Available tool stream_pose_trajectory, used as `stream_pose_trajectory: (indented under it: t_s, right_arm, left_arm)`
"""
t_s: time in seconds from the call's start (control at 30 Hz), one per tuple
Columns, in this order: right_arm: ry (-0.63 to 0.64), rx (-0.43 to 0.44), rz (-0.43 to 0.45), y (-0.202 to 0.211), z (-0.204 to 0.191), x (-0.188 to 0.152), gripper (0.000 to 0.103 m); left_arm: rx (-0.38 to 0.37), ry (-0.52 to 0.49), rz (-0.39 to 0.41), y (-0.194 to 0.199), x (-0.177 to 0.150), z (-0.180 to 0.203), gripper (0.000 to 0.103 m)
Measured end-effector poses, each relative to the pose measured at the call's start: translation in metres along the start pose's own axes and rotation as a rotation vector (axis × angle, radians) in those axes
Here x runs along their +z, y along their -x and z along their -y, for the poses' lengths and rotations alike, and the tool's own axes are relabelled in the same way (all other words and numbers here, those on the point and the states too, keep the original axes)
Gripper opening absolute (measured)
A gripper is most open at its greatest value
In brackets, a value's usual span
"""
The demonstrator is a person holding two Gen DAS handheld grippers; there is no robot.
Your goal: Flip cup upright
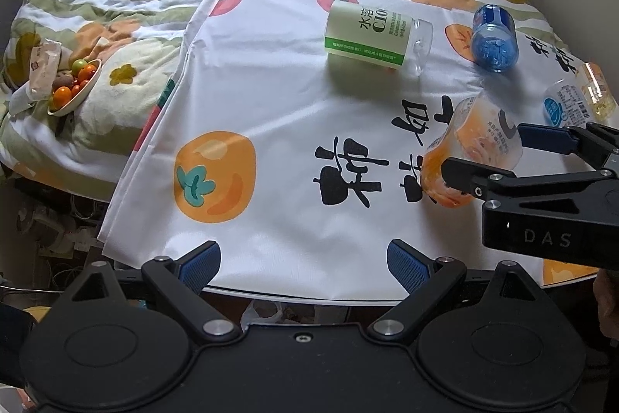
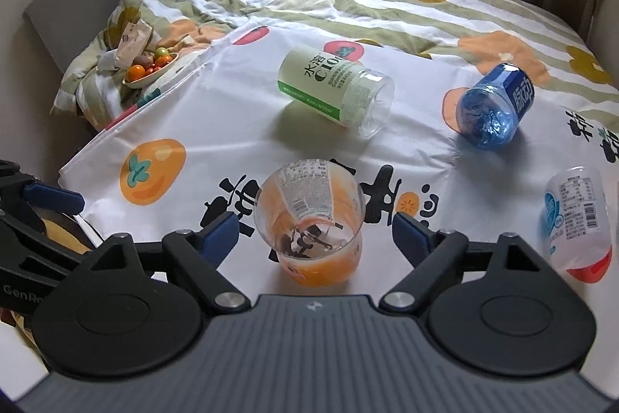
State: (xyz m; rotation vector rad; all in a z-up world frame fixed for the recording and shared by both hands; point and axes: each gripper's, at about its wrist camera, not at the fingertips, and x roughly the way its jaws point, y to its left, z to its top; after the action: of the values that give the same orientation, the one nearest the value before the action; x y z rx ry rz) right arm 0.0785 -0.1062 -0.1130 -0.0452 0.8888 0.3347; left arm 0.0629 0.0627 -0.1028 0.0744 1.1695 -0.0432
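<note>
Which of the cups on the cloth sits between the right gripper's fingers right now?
The orange cup, standing with its open mouth up between the open fingers of the right gripper. The green-label cup, blue cup and white-label cup lie on their sides farther off.

The orange cup (image 2: 309, 223) stands between the right gripper's (image 2: 309, 237) wide-open jaws, with bare cloth (image 2: 240, 149) on both sides. Past the jaws lie a green bottle (image 2: 332, 91) and a blue bottle (image 2: 493, 105). A white bottle (image 2: 578, 215) blocks the right side.
</note>
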Motion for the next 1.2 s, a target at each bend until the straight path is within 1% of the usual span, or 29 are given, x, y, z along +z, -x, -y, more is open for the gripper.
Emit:
stream_pose_trajectory:
  t_s: [0.17,0.37,0.47,0.53,0.63,0.67,0.77,0.93,1.1,1.2]
  right_arm:
    - [-0.022,-0.005,0.014,0.022,0.004,0.007,0.102]
    - [-0.095,-0.049,0.033,0.076,0.017,0.016,0.102]
    - [-0.140,-0.089,0.034,0.105,0.027,0.018,0.103]
    - [-0.170,-0.131,0.038,0.123,0.035,0.016,0.103]
    - [-0.198,-0.195,0.031,0.146,0.046,0.012,0.103]
    - [-0.206,-0.218,0.023,0.152,0.049,0.010,0.103]
    - [-0.229,-0.259,0.014,0.166,0.057,0.001,0.103]
    - [-0.252,-0.316,0.014,0.182,0.066,-0.019,0.103]
    - [-0.262,-0.344,0.007,0.188,0.069,-0.032,0.103]
    - [-0.284,-0.344,0.003,0.188,0.070,-0.035,0.103]
  left_arm:
    - [-0.004,0.000,0.029,0.015,0.004,0.003,0.095]
    - [-0.023,-0.001,0.113,0.052,0.011,0.011,0.095]
    - [-0.028,-0.005,0.162,0.071,0.013,0.017,0.095]
    - [-0.030,-0.011,0.198,0.084,0.013,0.021,0.096]
    - [-0.029,-0.016,0.246,0.099,0.012,0.028,0.098]
    - [-0.026,-0.018,0.260,0.104,0.011,0.030,0.102]
    - [-0.019,-0.020,0.301,0.113,0.008,0.034,0.103]
    - [-0.015,-0.030,0.335,0.121,0.005,0.040,0.103]
    - [0.000,-0.053,0.349,0.125,-0.004,0.047,0.103]
    - [-0.015,-0.048,0.347,0.126,-0.007,0.047,0.103]
